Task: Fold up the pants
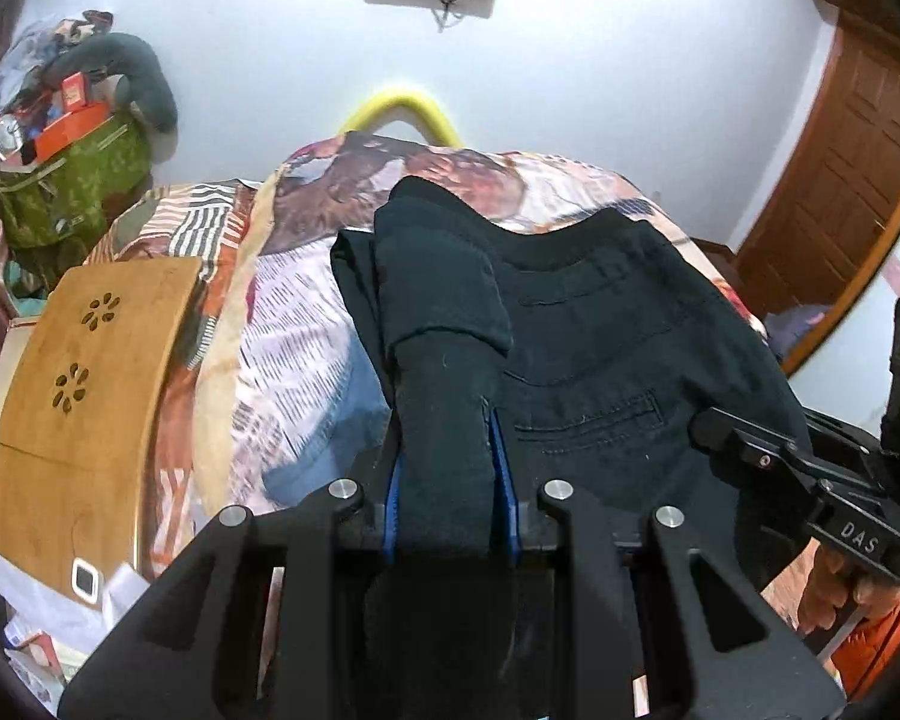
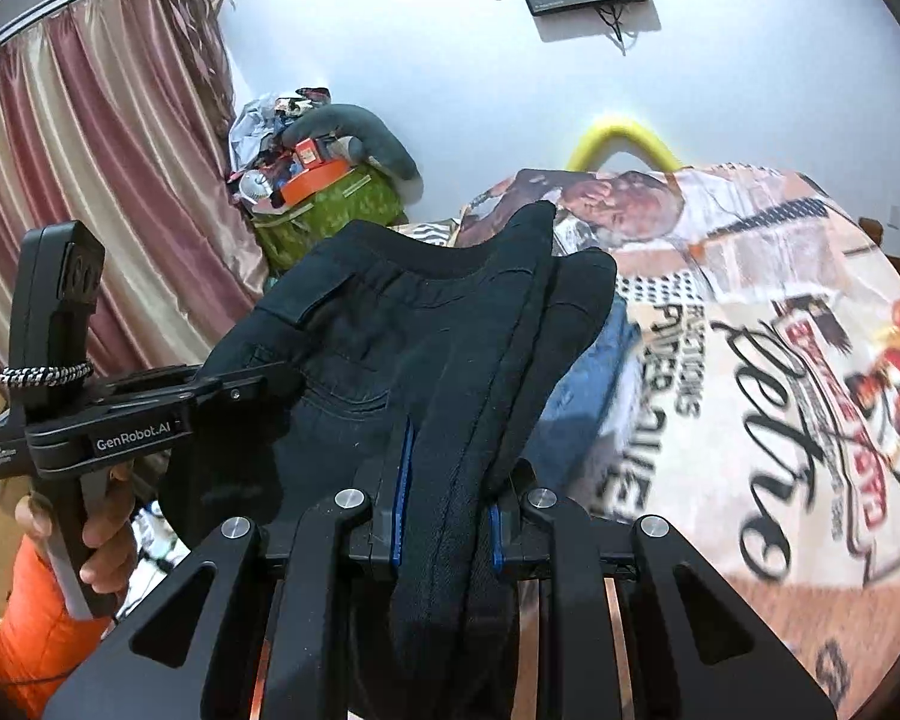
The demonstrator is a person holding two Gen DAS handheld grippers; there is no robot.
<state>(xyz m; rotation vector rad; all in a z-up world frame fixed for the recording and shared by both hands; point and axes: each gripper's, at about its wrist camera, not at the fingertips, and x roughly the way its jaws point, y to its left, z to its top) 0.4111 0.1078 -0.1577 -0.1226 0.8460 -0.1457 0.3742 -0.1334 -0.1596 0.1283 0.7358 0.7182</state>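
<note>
**Both grippers clamped on the dark pants, cloth lifted over the bed**

Left gripper (image 1: pixel 453 480): nearly closed, blue pads pinching a thick bunched fold of the pants (image 1: pixel 600 324). Right gripper (image 2: pixel 447 498): same narrow opening, closed on a doubled edge with a visible seam. Each one held by a hand (image 2: pixel 99 531) at the handle.

Pants hanging between the two grips, raised above the bed (image 2: pixel 750 360) with its printed cover; back pocket and waistband side turned up, far part draped down toward the cover. Something blue lying on the bed under the cloth, not clear what.

Probably soft but fairly thick woven cloth, moderately heavy, not slippery, nothing fragile. Sagging in the middle, so no shape kept alone. Best hold likely at the layered seams or the waistband, where the fabric is thickest. A thin single layer may slip out or stretch.

Wooden tray (image 1: pixel 90 372) beside the bed, well apart from the pants.
</note>
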